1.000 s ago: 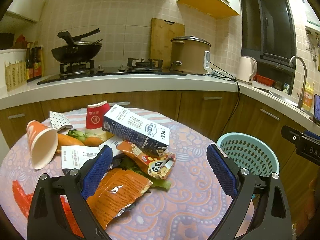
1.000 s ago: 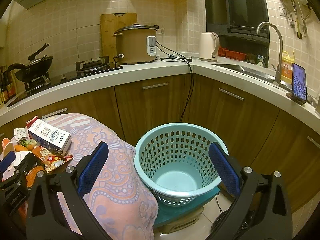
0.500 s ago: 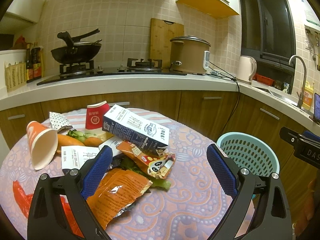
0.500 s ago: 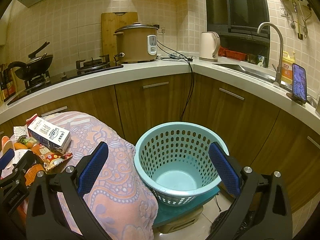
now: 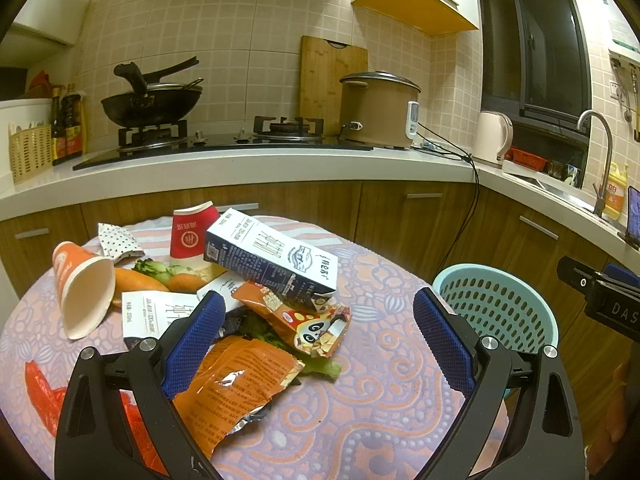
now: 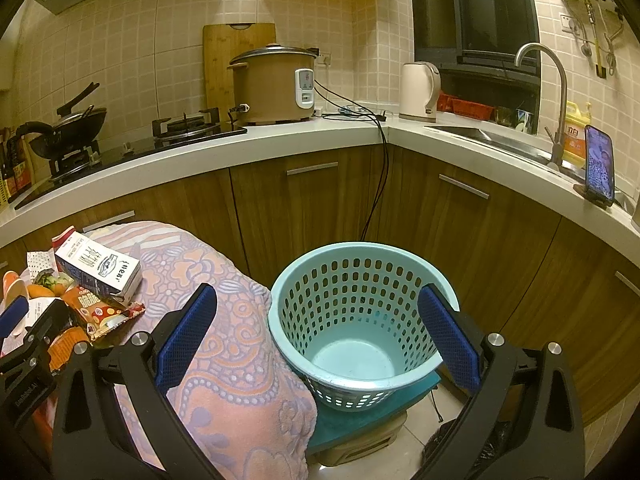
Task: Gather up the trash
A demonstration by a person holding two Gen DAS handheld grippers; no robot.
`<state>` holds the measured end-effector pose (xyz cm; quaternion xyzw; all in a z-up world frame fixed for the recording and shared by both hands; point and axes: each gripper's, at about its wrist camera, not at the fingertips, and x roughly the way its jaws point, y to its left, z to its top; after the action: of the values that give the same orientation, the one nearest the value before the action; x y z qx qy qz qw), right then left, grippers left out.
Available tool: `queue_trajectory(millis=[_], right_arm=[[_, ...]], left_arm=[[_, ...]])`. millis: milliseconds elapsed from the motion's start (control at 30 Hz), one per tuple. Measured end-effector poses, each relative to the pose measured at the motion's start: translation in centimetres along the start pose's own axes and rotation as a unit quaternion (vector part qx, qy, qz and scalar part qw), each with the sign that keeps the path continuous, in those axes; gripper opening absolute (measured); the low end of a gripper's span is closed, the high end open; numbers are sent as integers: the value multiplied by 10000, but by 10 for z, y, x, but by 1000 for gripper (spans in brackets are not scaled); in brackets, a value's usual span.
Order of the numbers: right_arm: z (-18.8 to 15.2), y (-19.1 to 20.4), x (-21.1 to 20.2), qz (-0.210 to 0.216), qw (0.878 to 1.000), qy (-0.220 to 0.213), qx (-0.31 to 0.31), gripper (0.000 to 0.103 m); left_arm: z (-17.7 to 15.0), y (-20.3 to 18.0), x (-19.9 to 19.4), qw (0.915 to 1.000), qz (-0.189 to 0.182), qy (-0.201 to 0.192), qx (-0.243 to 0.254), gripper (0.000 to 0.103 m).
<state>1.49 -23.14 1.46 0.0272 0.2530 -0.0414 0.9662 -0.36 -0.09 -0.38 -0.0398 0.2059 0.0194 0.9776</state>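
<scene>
My left gripper hung spread wide over the torn orange foil wrapper; right gripper gaped too, above the perforated turquoise plastic basket.

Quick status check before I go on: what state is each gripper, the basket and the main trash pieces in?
Left hand-held gripper: open, holding nothing.
Right hand-held gripper: open, holding nothing.
Basket: upright, nothing in it.
Milk carton: lying on the pile.
Orange cup: tipped on its side.
Red cup: upside down.
Panda wrapper: torn open.
</scene>
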Motion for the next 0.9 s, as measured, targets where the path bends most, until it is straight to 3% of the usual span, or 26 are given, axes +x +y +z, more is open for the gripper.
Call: queue_trajectory(millis=[900], right_arm=[[-2,6,-3,69,9999,-26,-89,96]], left_arm=[[4,0,-12,9999,94,-57,-55,92]])
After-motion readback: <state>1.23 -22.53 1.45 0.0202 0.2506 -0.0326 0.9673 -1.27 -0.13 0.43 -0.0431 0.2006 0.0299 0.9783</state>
